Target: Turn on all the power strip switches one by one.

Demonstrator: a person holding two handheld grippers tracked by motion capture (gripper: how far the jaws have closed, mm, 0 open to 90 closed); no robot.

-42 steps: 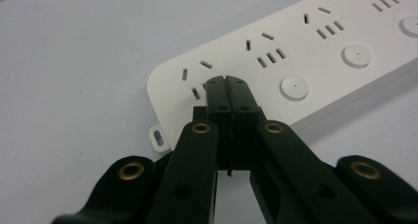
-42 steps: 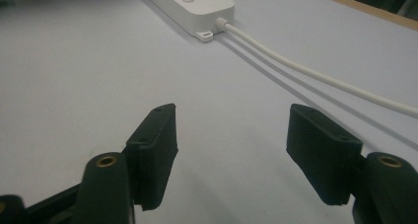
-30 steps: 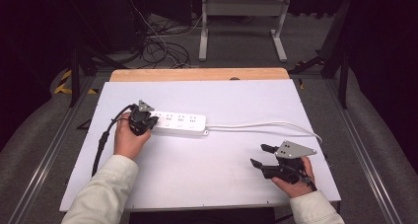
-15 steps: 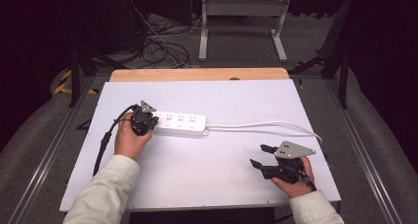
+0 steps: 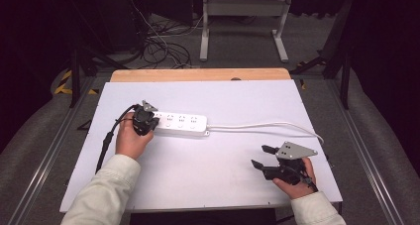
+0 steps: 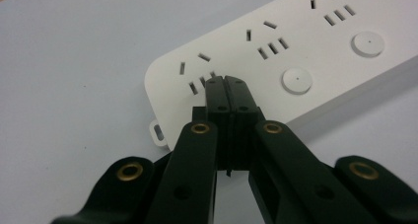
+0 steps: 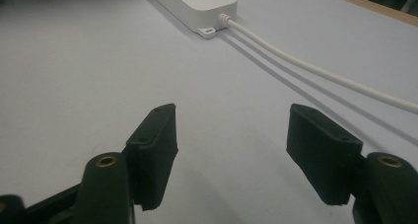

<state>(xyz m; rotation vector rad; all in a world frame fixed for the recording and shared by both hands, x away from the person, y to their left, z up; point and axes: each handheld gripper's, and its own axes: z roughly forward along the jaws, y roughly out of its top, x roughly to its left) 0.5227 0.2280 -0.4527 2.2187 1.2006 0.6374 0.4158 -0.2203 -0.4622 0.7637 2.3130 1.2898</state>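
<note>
Nothing has shifted since the earlier frame: my closed left gripper (image 6: 227, 83) presses the left end of the power strip (image 5: 179, 124), lying crosswise at centre-left, while my right gripper (image 5: 263, 156) waits open at lower right.

By my left fingers (image 6: 227, 93), matt black plastic with brass-coloured rivets, the power strip (image 6: 296, 51) looks smooth white plastic; the bench (image 5: 223, 175) beneath is matt white.
</note>
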